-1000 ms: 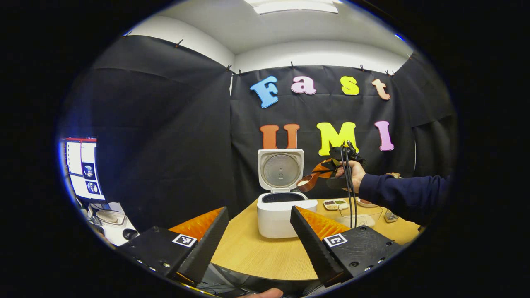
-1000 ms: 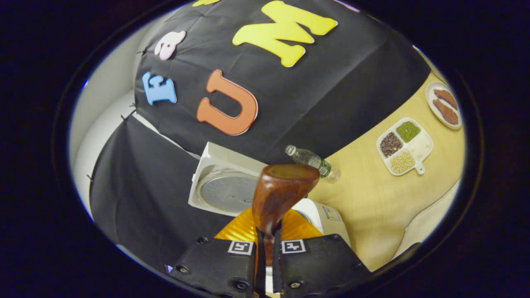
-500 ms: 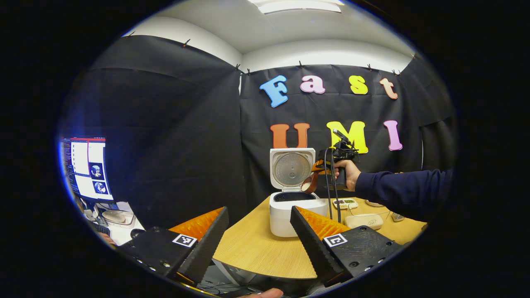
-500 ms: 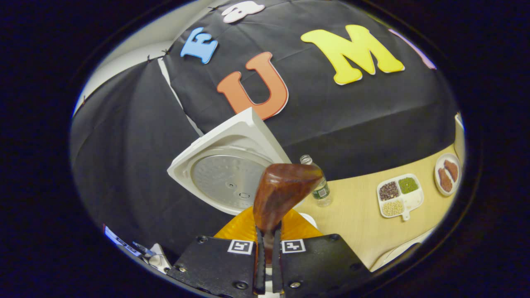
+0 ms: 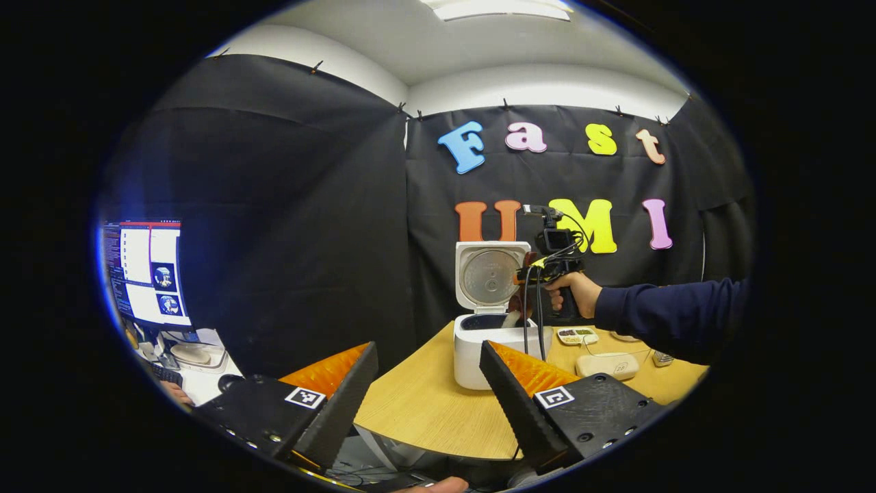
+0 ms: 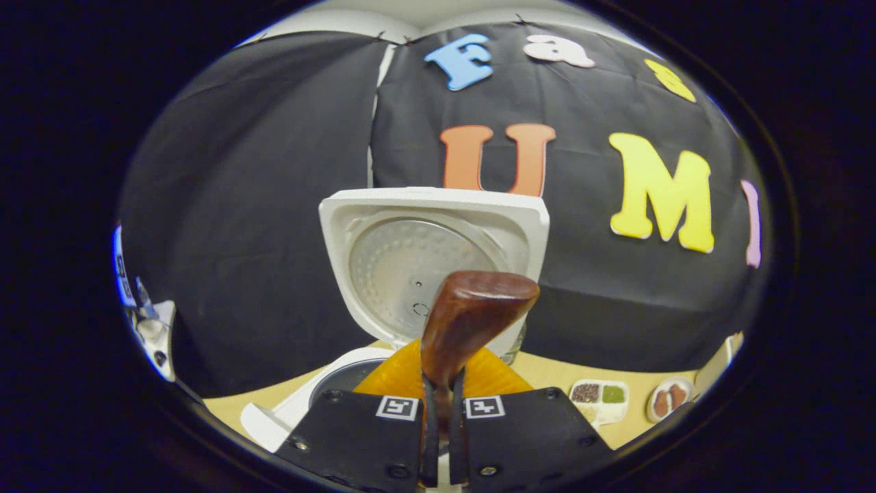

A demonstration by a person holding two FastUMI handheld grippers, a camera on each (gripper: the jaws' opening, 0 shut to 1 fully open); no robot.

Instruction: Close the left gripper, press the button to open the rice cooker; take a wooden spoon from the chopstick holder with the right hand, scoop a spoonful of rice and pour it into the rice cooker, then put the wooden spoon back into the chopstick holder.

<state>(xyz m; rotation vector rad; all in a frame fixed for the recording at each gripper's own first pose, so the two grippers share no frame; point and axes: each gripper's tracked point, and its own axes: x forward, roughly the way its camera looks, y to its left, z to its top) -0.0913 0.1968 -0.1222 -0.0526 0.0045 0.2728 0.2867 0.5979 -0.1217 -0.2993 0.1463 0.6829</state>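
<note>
Gripping the wooden spoon (image 6: 472, 315) tight in my right gripper (image 6: 438, 438), I tip its bowl over the open rice cooker (image 5: 498, 342) near the table's (image 5: 424, 411) back edge, lid upright. My left gripper (image 5: 428, 397) hangs wide apart, empty, before the near edge.

- Wooden table (image 5: 424, 411): light surface.
- Divided dish (image 6: 600, 398): on the table, holding dark, green and pale grains.
- Small plate (image 6: 667, 400): just beside the divided dish, holding brownish pieces, possibly meat.
- Monitor (image 5: 145, 272): lit, at far left.
</note>
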